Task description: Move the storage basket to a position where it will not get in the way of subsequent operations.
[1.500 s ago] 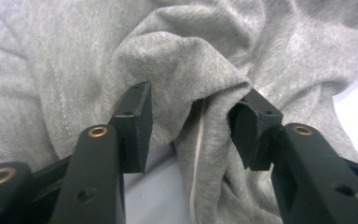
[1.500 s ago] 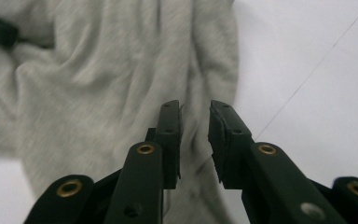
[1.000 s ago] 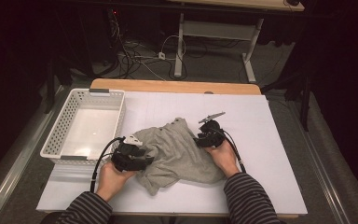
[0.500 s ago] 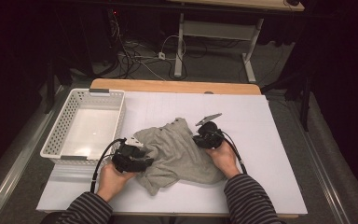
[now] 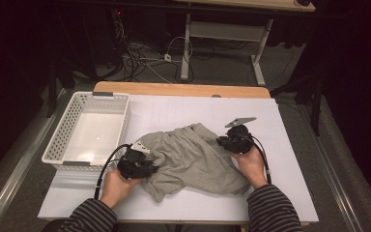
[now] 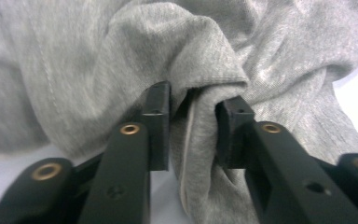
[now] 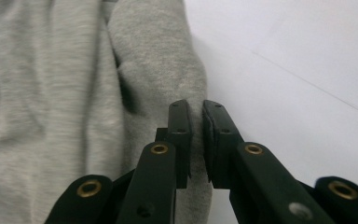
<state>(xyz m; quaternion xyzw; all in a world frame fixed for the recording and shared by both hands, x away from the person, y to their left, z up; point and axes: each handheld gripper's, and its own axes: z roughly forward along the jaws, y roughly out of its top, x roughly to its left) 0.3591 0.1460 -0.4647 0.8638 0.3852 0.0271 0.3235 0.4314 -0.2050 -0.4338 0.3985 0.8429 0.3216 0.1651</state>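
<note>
At the left of the high view a white basket (image 5: 88,129) sits near the table's (image 5: 290,159) left edge. Right of it, at lower centre, the left gripper (image 5: 147,170) has just been closing its jaws on a thick fold at the left edge of the crumpled grey garment (image 5: 193,159), which spreads across the centre. Right of centre, the right gripper (image 5: 221,141) pinches the cloth's right edge, jaws nearly together. Bare white tabletop lies open along the upper and right parts.
</note>
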